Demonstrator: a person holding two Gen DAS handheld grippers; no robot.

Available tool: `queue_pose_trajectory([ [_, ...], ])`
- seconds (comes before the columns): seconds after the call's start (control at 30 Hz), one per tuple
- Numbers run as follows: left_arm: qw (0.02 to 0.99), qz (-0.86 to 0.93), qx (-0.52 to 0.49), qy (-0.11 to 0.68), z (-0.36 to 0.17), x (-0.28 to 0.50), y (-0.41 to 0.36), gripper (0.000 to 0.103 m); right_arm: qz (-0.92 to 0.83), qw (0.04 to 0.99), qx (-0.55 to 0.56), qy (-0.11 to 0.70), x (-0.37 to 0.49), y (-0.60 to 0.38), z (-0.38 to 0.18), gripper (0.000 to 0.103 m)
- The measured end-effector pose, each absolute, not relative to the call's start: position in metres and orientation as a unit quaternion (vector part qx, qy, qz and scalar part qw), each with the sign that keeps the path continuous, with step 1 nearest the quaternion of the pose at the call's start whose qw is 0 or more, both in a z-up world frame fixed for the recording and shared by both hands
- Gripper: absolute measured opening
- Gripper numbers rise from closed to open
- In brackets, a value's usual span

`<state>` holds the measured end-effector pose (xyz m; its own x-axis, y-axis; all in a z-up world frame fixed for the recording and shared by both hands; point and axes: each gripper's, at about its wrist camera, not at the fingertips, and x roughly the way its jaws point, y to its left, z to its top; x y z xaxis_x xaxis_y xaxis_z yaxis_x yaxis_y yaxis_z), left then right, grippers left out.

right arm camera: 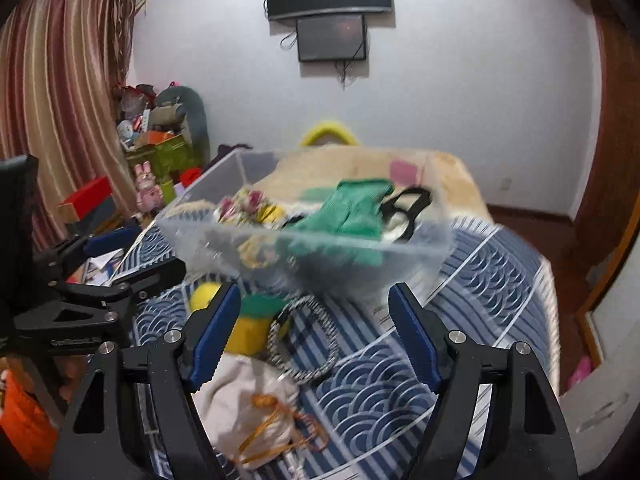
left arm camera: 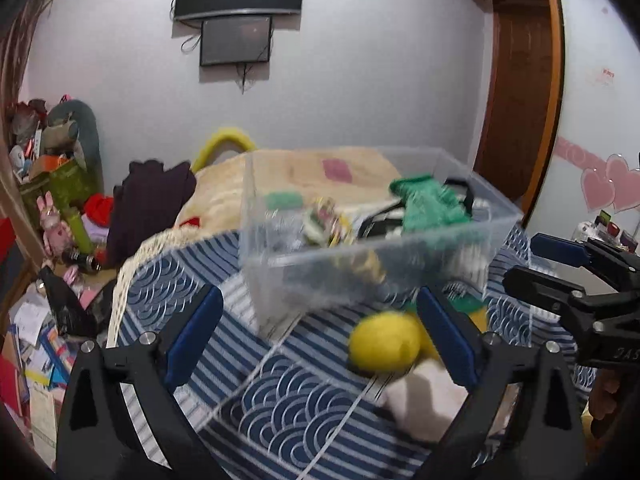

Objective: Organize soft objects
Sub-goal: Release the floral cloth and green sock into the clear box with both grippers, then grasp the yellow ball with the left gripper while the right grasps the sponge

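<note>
A clear plastic bin (left arm camera: 360,248) stands on the bed and holds a green cloth (left arm camera: 432,204), a floral item and a black strap. It also shows in the right wrist view (right arm camera: 304,240). In front of it lie a yellow plush (left arm camera: 384,342), a white drawstring pouch (right arm camera: 248,408) and a black-and-white braided loop (right arm camera: 304,340). My left gripper (left arm camera: 320,332) is open and empty above the bedspread, left of the yellow plush. My right gripper (right arm camera: 314,332) is open and empty above the braided loop; it also shows at the left wrist view's right edge (left arm camera: 560,268).
The bed has a blue-and-white patterned cover (left arm camera: 280,400) and a beige blanket (left arm camera: 224,192) behind the bin. Clutter of toys, boxes and papers fills the floor at left (left arm camera: 52,240). A wooden door (left arm camera: 520,80) is at right. Screens hang on the wall.
</note>
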<state>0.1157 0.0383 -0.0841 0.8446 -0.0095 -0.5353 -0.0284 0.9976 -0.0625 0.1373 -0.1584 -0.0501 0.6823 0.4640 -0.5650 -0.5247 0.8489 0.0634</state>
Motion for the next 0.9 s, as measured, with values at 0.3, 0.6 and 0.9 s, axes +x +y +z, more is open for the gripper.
queue_pose_trajectory([
  [0.3,0.942,0.007,-0.080,0.327,-0.118,0.120,0.057,0.099,0.308,0.899,-0.061,0.307,0.126,-0.132,-0.063,0.062],
  [0.6,0.943,-0.015,-0.073,0.325,-0.120,0.116,0.044,0.097,0.316,0.887,-0.071,0.328,0.131,-0.122,-0.078,0.032],
  [0.9,0.940,-0.044,-0.056,0.334,-0.118,0.128,0.018,0.097,0.313,0.902,-0.044,0.294,0.122,-0.146,-0.064,0.029],
])
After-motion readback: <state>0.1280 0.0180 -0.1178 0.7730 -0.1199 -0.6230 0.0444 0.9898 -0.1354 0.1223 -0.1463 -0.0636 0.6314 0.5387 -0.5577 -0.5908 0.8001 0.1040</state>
